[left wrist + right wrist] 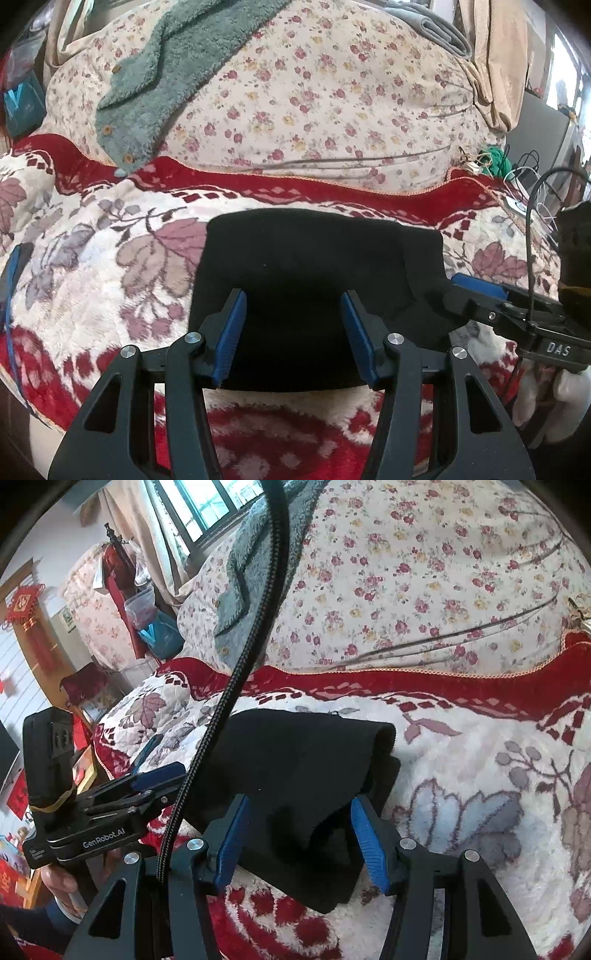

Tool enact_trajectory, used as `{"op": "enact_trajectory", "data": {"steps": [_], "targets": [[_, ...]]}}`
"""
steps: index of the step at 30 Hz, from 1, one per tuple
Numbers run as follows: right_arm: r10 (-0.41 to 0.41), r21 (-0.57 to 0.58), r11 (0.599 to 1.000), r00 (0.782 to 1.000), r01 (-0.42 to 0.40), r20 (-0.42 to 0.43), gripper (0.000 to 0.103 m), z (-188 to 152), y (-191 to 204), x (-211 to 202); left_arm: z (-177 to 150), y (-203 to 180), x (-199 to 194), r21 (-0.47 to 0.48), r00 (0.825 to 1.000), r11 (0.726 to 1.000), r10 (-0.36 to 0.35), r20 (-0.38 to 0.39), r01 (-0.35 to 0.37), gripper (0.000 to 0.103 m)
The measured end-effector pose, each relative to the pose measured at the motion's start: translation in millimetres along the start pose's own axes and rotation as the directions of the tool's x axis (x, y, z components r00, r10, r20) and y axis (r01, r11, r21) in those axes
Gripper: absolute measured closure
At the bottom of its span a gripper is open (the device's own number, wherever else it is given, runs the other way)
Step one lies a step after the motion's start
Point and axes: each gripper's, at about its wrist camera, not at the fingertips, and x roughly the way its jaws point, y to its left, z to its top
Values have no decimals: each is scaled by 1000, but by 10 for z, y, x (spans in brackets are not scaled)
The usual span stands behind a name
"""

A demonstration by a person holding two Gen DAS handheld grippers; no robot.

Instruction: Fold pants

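The black pants [310,266] lie folded into a compact rectangle on the red and white floral blanket [110,266]. My left gripper [293,310] is open and empty, its blue pads hovering over the near half of the pants. My right gripper [299,819] is open and empty too, over the pants' [295,775] right end. In the left wrist view the right gripper [476,286] comes in from the right, its tip at the pants' right edge. In the right wrist view the left gripper [162,775] sits at the pants' left edge.
A rose-print quilt [332,96] rises behind the blanket with a green fleece garment [166,74] on it. Grey folded cloth [439,29] and beige fabric [495,55] lie at the back right. A black cable [251,635] crosses the right wrist view. Cables [524,173] sit at the bed's right edge.
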Motion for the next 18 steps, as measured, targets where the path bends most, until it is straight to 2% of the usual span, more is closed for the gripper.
{"op": "enact_trajectory", "data": {"steps": [3,5,6,8,11,16,18], "targets": [[3,46,999,1000,-3,5,45,-5,-89,23,60,165,-13,-44,999,998,-45,-5,45,50],[-1,75,997,1000,1,8,33,-18,-159,30,101,288,2,-75,997,994,-75,-14,74,50],[2,85,996,1000,-3,9,31,-22,-187,34,111,316,6,-83,996,993,-89,-18,87,50],[27,139,990,1000,-27,1,31,-41,-305,70,157,437,73,-104,990,986,-135,-50,129,50],[65,202,977,998,-63,-4,31,-61,-437,133,186,554,151,-135,986,981,-152,-75,141,50],[115,252,962,993,-107,-17,31,-81,-514,262,216,729,333,-198,965,958,-235,-117,210,49],[145,269,954,989,-134,-23,30,-87,-528,336,216,772,390,-217,963,953,-243,-118,214,40]]}}
